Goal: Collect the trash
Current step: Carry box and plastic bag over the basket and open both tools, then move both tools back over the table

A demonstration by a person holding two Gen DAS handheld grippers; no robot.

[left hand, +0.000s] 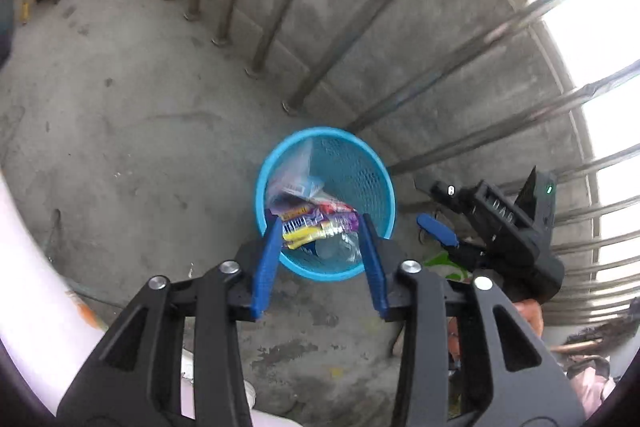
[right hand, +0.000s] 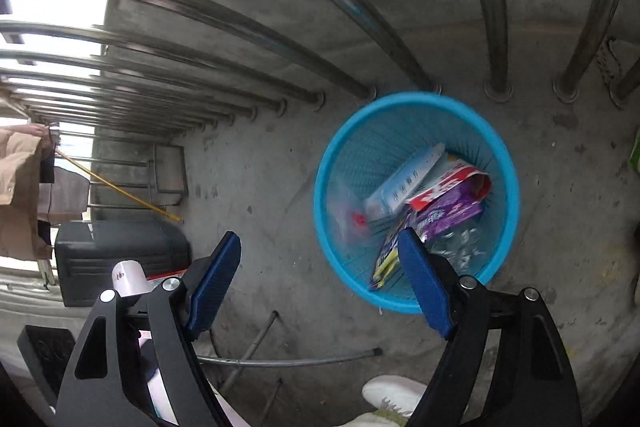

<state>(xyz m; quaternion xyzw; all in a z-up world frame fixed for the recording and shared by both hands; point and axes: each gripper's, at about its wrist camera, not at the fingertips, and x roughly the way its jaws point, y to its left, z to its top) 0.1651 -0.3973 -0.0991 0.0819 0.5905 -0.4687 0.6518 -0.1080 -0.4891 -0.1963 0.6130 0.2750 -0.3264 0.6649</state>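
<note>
A blue mesh basket [left hand: 376,187] stands on the concrete floor by the railing. It holds wrappers [left hand: 316,223], a purple box [right hand: 448,215], a red-and-white carton, a white-and-blue packet [right hand: 404,183] and crumpled clear plastic. My left gripper [left hand: 321,219] hangs over the basket's near rim, open, with nothing between its blue pads [left hand: 266,259]. My right gripper [right hand: 318,235] is open wide and holds nothing. Its right pad [right hand: 420,271] is over the basket [right hand: 500,167] and its left pad is over the floor. In the left wrist view the right gripper [left hand: 430,205] sits just right of the basket.
Steel railing bars [right hand: 280,67] and a low concrete wall run behind the basket. A black case [right hand: 120,255] lies to the left and thin metal rods [right hand: 288,361] lie on the floor. A white shoe [right hand: 396,395] is near. A green-and-white item [left hand: 444,265] lies right of the basket.
</note>
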